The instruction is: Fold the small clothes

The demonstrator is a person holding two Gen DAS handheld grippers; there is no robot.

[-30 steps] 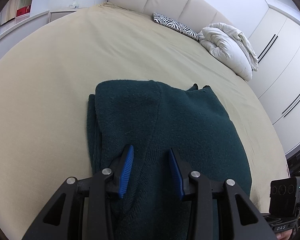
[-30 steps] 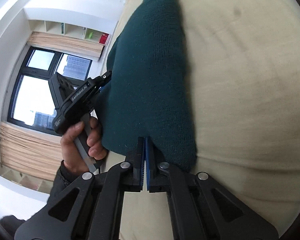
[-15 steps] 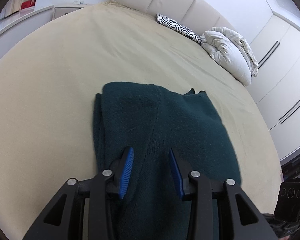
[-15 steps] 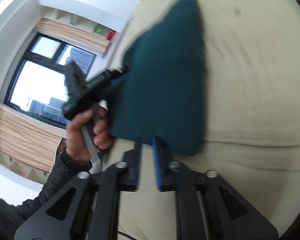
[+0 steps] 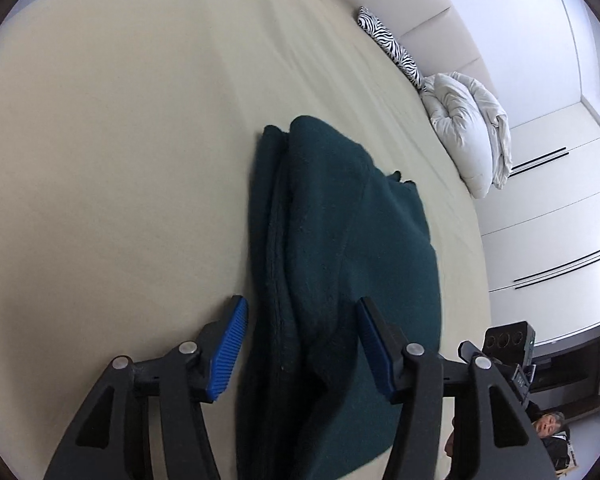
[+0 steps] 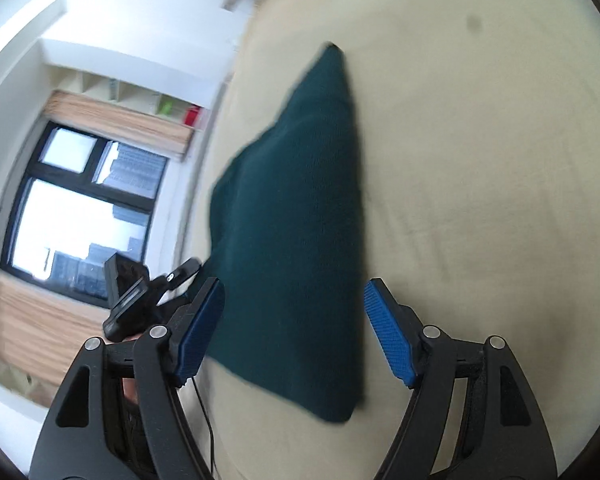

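Left wrist view: the dark green garment point(image 5: 340, 264) lies folded into a thick stack on the beige bed point(image 5: 120, 140), its layered edge towards the left; the left gripper point(image 5: 300, 344) straddles the near end with its fingers point(image 5: 226, 350) standing wide, the pads not pressing, so the cloth looks released to lie flat; a second ago the fingers stood narrower over the fabric, and the jaws have just been opening; the view has also rolled, so the garment now slants; a zebra pillow point(image 5: 392, 50) and white duvet point(image 5: 468, 128) sit far off by the headboard.

Right wrist view: the right gripper point(image 6: 296, 332) has its fingers point(image 6: 390, 334) wide, either side of the garment's near corner and clear of it; earlier they were pinched shut at that edge, and they have just been opening, likely letting go after a fold; the garment now sits further off.
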